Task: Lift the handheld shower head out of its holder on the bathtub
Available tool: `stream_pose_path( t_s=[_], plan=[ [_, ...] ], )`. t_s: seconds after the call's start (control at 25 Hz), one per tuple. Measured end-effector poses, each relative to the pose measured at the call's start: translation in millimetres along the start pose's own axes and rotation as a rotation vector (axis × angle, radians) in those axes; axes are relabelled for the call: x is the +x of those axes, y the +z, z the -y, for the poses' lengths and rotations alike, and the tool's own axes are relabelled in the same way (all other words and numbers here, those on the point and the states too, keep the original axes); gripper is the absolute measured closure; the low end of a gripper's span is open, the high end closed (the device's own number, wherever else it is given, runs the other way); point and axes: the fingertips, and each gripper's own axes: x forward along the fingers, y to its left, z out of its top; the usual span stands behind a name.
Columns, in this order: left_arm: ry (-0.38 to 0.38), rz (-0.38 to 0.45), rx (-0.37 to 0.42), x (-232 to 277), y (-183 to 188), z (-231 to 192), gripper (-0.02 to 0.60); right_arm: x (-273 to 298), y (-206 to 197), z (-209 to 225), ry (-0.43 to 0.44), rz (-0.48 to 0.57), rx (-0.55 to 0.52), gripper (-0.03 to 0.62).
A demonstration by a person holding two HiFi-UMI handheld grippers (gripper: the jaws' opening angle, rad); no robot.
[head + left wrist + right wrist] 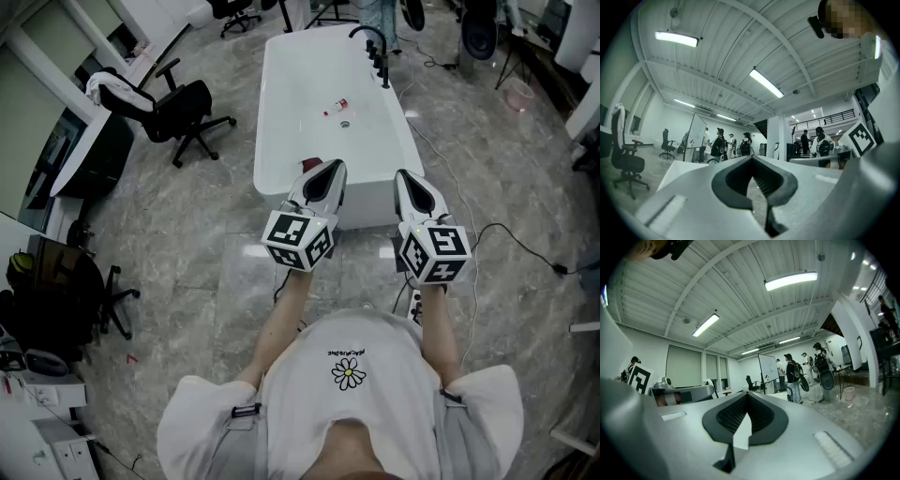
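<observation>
- Left hand-held gripper (334, 169) pressed together, empty, pointing to 12 o'clock from an outstretched forearm.
- Right hand-held gripper (402, 177) also closed on nothing, level with it, slightly apart.
- Both tips by the near end of the tub (281, 112).
- Shower head (382, 61) in its holder on the far rim, toward 1 o'clock, well apart from both.

No legible text, number or brand in any view. Your shirt (309, 394) carries one short line of print (348, 352) above a daisy graphic (349, 375); it is too small to read. The marker cubes on your left gripper (330, 169) and right gripper (404, 174) show black-and-white square codes only, no letters or digits. Both gripper views show the same coded squares, nothing readable.
</observation>
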Motion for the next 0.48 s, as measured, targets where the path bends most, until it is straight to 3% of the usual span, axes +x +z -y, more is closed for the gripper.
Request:
stream_pose_path(
  t_s=[0.48],
  plan=[
    [0.011, -0.026, -0.018, 7.0, -10.2, -0.4, 0.581, 1.2, -5.7, 9.6, -0.001, -0.024, -0.012, 0.571]
  ],
)
